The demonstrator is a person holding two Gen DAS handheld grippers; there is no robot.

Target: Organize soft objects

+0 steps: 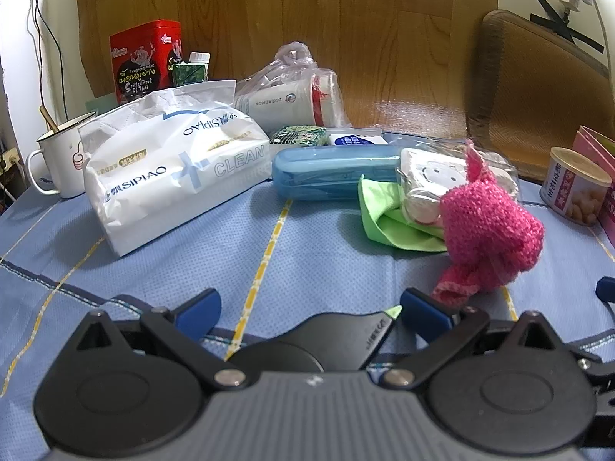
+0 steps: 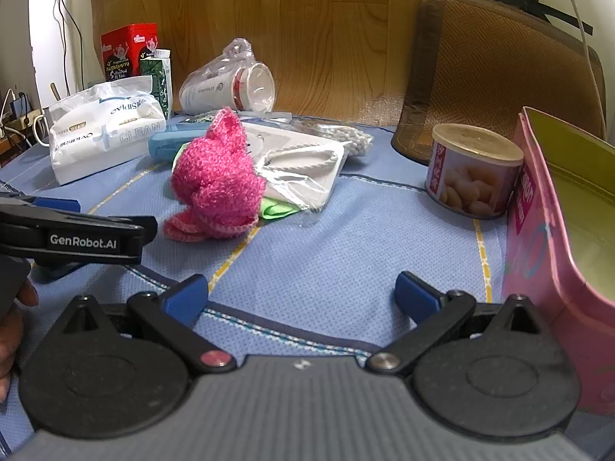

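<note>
A light blue quilted cloth with yellow stitched lines (image 1: 307, 238) covers the surface, backed by a wood-grain panel (image 1: 346, 19). The pink knitted soft toy (image 1: 492, 226) lies right of centre on a green cloth (image 1: 388, 226). Left gripper (image 1: 309, 309) and right gripper (image 2: 301, 294) both spread, holding nothing.

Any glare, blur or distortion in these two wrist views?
Left wrist: strong fisheye bowing at the edges, glare patch on the wooden board, pink knitted toy sharp. Right wrist: same bowing, pink box stretched at the right edge, tissue pack a little washed out.
</note>
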